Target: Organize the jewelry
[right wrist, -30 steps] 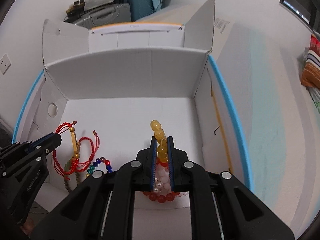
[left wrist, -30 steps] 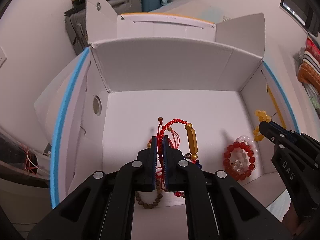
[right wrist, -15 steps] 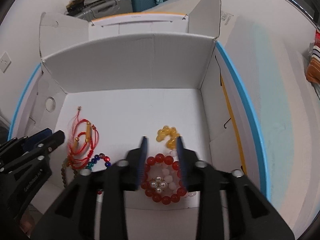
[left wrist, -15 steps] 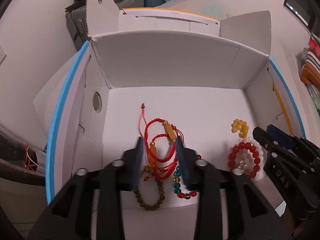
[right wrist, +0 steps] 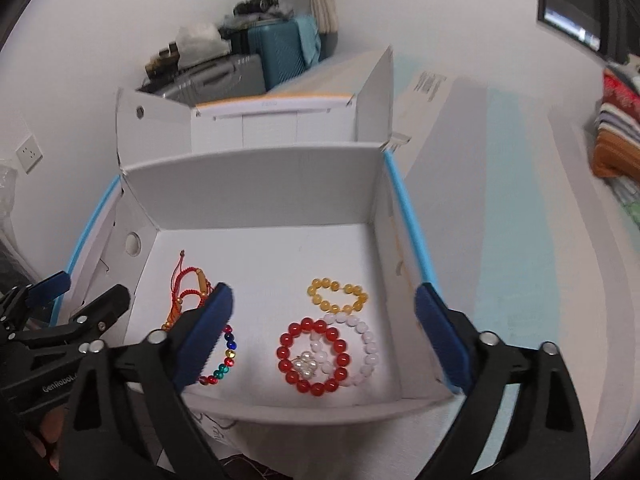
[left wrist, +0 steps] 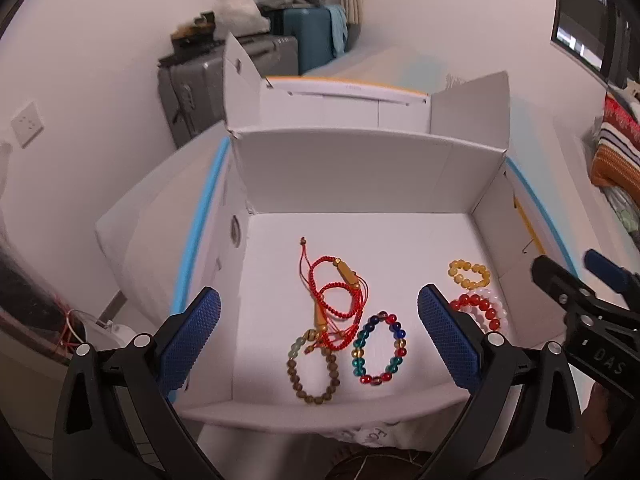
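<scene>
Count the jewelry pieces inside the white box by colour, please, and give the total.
Red cord bracelet: 1
Brown bead bracelet: 1
Multicolour bead bracelet: 1
Yellow bead bracelet: 1
Red bead bracelet: 1
White bead bracelet: 1
Small pearl cluster: 1
Total: 7

Black plastic left tool and right tool, blue textured pads, silver screws, white lettering

White letters reading "DAS" stand on the black body of the right gripper. The left gripper carries white lettering that starts "GenRobot". Other printing is too blurred to read.
</scene>
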The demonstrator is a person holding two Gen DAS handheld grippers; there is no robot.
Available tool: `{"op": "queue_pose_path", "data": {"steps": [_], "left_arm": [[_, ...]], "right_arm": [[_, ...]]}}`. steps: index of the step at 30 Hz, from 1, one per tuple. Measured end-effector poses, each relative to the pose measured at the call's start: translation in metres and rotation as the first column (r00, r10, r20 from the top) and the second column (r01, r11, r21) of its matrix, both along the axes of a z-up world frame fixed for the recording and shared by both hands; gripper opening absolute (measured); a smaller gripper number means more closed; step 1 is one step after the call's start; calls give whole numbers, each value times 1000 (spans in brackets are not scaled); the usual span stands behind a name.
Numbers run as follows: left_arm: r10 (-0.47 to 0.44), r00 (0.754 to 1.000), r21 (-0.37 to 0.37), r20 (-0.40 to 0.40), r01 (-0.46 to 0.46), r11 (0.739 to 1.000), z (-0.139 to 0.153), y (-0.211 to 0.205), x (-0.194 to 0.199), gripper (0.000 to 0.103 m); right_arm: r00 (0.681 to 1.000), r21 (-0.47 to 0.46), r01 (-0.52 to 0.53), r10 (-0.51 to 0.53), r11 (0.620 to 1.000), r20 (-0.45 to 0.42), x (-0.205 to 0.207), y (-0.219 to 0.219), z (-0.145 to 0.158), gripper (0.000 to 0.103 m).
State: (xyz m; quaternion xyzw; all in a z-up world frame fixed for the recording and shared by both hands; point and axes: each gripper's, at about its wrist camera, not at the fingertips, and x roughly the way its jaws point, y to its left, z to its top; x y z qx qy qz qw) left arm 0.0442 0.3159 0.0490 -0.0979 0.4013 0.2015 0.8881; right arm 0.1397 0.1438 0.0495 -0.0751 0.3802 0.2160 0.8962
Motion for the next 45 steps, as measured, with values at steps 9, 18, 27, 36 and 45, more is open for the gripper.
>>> {"op": "queue_pose_path", "data": {"steps": [9,18,27,36,45], "left_arm": [[-10,995,1,102,10,1000,5,-25,-51,97],[-6,993,-5,121,7,1000,-8,-43,-90,97],[-15,991,19,136,12,1000,-9,-55,-105,97],[7,995,36,99,-10,999,-21,-53,-99,97],[-22,995,26,99,19,999,-20,-52,-96,97]], "right_arm": [[996,9,8,-8,1000,94,-49,-30,9,95],[991,18,9,-11,1000,134,-92,-46,-6,95],[992,23,13,-16,1000,129,-105,-51,-12,95],[993,20,13,-16,1000,119,-106,-51,-16,95],[993,13,16,-18,1000,117,-103,-50,-17,95]]}}
